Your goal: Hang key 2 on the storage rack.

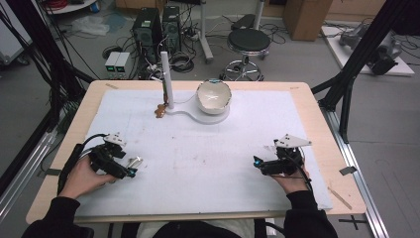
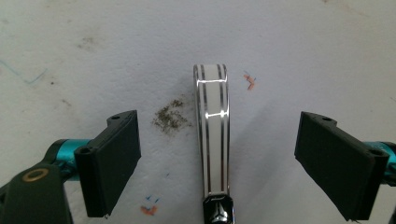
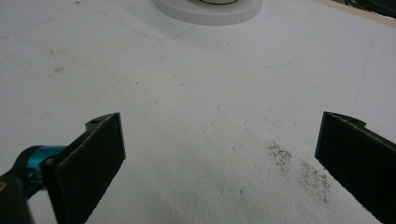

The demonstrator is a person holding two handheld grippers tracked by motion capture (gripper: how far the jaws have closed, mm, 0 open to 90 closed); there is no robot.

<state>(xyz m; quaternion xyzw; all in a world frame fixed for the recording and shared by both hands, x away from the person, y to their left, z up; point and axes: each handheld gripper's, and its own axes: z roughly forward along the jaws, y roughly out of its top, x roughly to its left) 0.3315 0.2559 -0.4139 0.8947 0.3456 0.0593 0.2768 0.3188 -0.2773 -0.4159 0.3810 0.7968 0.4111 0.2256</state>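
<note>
At lower left of the high view, the left gripper [image 1: 130, 168] rested on the white mat [image 1: 208, 148], jaws spread wide with a shiny metal handle [image 2: 212, 140] lying flat between them, touching neither. Toward lower right, the right gripper [image 1: 258, 163] also stood agape, holding nothing, over bare mat. Near the top centre, a white bowl [image 1: 214, 96] sat on a round white base [image 1: 198, 116] beside an upright white post [image 1: 166, 79].
</note>
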